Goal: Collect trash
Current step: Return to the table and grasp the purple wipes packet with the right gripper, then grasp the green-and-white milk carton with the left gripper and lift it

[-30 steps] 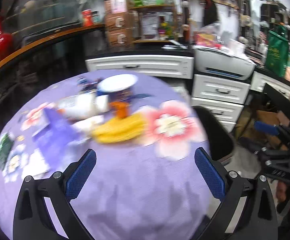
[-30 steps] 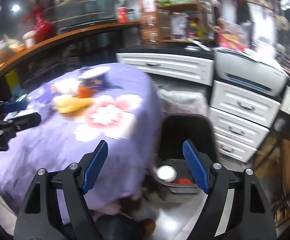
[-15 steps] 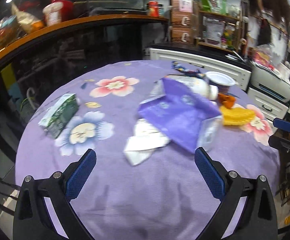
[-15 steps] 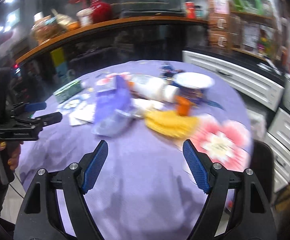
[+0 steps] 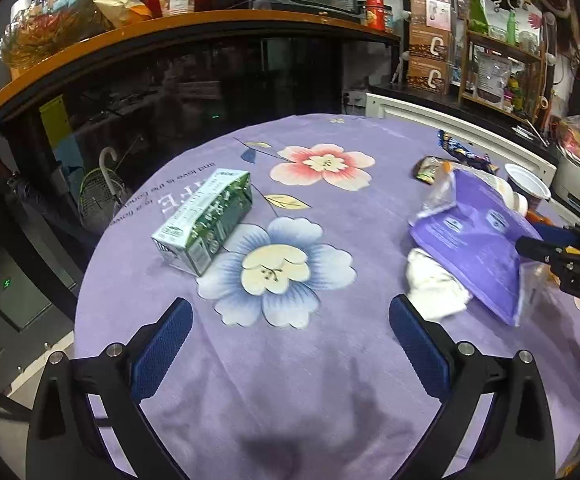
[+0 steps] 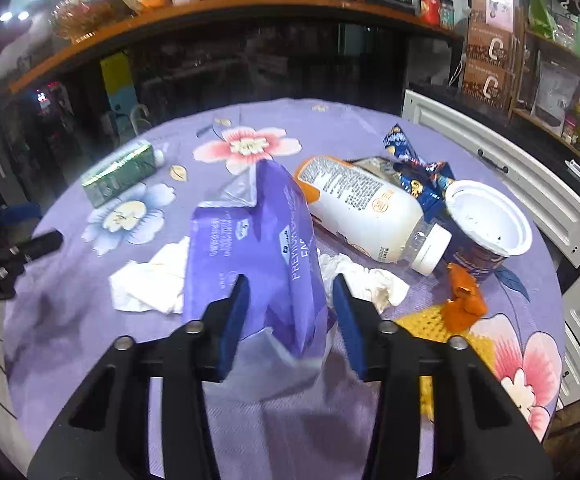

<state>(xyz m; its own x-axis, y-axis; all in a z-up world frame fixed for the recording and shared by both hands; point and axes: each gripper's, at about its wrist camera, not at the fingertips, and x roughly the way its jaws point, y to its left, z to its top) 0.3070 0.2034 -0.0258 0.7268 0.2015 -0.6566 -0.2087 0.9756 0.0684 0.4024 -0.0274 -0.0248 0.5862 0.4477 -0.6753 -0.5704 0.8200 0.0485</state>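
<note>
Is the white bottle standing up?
No, the white bottle lies on its side on the purple tablecloth, its cap pointing toward the empty cup.

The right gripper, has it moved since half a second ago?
Yes. The right gripper has come forward over the table to the purple wipes pack, which now sits between its narrowed jaws.

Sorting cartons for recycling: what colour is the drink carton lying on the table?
Green and white carton, seen best in the left wrist view.

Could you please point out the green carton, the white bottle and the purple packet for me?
green carton (image 5: pixel 204 222), left wrist view, top face.
white bottle (image 6: pixel 364 210), right wrist view, label.
purple packet (image 6: pixel 258 248), right wrist view, printed front.
</note>
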